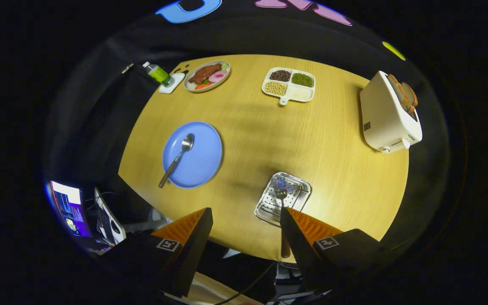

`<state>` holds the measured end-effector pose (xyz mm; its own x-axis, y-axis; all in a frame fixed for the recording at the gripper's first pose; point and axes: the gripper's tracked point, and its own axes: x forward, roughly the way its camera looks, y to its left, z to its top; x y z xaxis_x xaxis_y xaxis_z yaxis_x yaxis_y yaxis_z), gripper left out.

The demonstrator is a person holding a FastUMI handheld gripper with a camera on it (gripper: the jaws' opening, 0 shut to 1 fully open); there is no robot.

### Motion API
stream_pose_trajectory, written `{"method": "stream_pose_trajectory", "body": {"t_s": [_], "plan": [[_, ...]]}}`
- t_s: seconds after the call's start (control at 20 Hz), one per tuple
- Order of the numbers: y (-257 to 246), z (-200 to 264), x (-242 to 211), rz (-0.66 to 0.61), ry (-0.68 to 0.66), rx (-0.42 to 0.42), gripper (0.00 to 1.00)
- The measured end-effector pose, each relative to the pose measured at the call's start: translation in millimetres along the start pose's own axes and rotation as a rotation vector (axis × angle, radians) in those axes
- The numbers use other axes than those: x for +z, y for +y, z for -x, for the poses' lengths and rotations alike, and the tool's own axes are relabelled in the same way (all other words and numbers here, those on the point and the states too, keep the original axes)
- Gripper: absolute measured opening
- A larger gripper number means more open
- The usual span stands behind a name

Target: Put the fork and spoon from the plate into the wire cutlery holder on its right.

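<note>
Wooden tabletop point(311, 144), pale and round, spreads beyond the gripper point(246, 216), whose two fingers stand wide apart with nothing between them. Just ahead of the right-hand finger sits the wire cutlery holder point(283, 198), a shiny metal basket with a perforated bottom, and the fork point(281, 192) is in it, tines pointing away; its handle runs back toward that finger and is partly hidden behind it, so I cannot tell whether they touch. To the left of the holder, well apart from it, lies the blue plate point(193, 154). The spoon point(177, 159) rests on the plate, bowl toward the far side, handle slanting back over the near rim and past it. Off the table's near left edge a lit screen point(69, 207) glows. Farther on, at the right rim, a white toaster point(390, 114) holds slices of bread point(405, 95) in its slot. Along the far edge stand a divided white dish point(289, 84) of beans and grains, an oval plate of food point(207, 75), and a green bottle point(158, 73) on a small white tray point(172, 83)
</note>
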<state>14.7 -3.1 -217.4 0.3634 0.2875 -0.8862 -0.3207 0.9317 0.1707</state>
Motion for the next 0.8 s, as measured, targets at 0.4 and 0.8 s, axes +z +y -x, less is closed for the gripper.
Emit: {"method": "stream_pose_trajectory", "body": {"t_s": [0.4, 0.8], "plan": [[91.4, -32.2, 31.9, -0.122, -0.178, 0.076, 0.99], [157.2, -122.5, 17.7, -0.105, -0.071, 0.085, 1.0]]}}
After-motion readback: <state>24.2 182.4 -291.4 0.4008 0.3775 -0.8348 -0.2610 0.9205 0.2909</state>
